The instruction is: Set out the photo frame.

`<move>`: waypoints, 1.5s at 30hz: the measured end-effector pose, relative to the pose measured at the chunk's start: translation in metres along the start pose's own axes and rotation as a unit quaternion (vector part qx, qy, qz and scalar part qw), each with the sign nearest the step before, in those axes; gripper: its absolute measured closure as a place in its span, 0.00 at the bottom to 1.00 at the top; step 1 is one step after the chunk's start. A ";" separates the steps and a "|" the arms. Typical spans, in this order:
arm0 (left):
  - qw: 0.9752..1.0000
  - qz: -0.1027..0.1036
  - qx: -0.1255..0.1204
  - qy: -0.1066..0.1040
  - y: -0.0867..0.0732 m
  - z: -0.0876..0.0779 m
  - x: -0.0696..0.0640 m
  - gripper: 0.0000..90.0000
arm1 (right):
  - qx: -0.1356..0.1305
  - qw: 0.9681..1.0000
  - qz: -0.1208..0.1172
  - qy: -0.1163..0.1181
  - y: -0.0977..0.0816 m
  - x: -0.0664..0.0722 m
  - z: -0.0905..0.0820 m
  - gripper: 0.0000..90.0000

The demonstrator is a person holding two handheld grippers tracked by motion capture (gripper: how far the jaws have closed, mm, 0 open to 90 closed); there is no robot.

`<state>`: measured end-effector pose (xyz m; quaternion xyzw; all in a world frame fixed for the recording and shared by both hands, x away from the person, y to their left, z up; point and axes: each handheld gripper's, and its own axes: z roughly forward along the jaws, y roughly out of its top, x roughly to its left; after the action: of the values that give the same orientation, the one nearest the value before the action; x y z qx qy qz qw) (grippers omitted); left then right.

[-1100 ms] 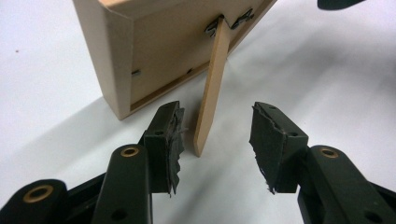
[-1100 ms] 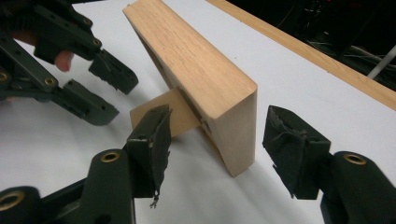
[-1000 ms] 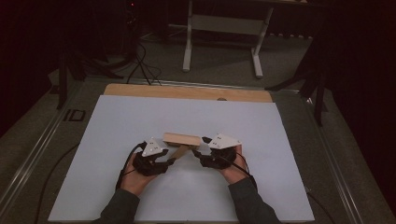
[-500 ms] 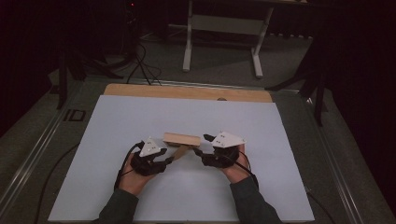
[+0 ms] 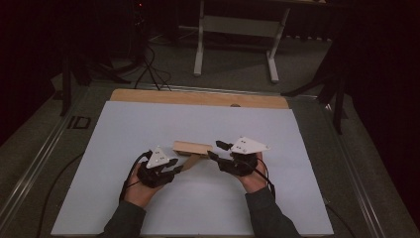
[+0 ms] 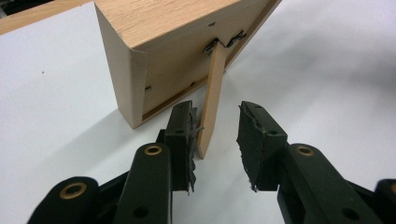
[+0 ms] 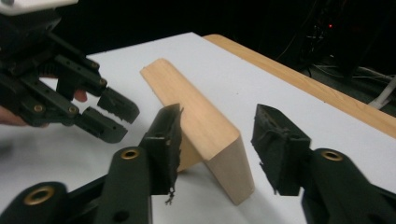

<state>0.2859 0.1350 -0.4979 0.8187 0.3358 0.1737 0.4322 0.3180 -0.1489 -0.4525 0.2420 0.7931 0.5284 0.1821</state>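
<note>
A light wooden picture frame (image 5: 193, 147) stands on the white table top, leaning on its back strut (image 5: 190, 161). In the left gripper view I look at the frame's back (image 6: 163, 46); the strut (image 6: 212, 93) comes down between the jaws of my left gripper (image 6: 217, 135), which is open, close to the left pad. My left gripper (image 5: 176, 166) sits at the frame's near left. My right gripper (image 7: 217, 135) is open with the frame's end (image 7: 196, 112) between its jaws, untouched. In the high view my right gripper (image 5: 218, 150) is at the frame's right end.
A white sheet (image 5: 124, 129) covers the table, and a wooden edge strip (image 5: 198, 98) shows along its far side. Beyond it, the metal legs of another table (image 5: 200, 44) stand on a dark floor. Cables trail from both grippers toward the person.
My right gripper has drifted slightly to the right, away from the frame's end. The frame and my left gripper have hardly moved.
</note>
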 end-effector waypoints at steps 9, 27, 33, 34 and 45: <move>1.000 -0.007 -0.010 0.001 0.002 -0.002 0.000 0.77 | -0.006 1.000 0.014 -0.023 -0.002 -0.006 -0.001 0.79; 1.000 -0.009 -0.022 0.009 0.007 -0.001 0.000 0.94 | 0.003 0.998 0.044 -0.044 -0.013 -0.020 0.010 0.99; 0.999 -0.015 -0.026 0.019 0.008 -0.001 0.002 0.99 | 0.011 0.998 0.048 -0.047 -0.016 -0.021 0.014 1.00; 0.999 -0.016 -0.027 0.021 0.008 0.000 0.002 0.99 | 0.011 0.998 0.047 -0.047 -0.016 -0.022 0.015 1.00; 0.999 -0.016 -0.019 0.031 0.008 0.007 0.002 1.00 | 0.019 0.997 0.051 -0.050 -0.020 -0.025 0.021 1.00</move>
<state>0.2950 0.1293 -0.4951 0.7992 0.3587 0.1986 0.4396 0.3461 -0.1539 -0.4778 0.3117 0.7795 0.5089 0.1901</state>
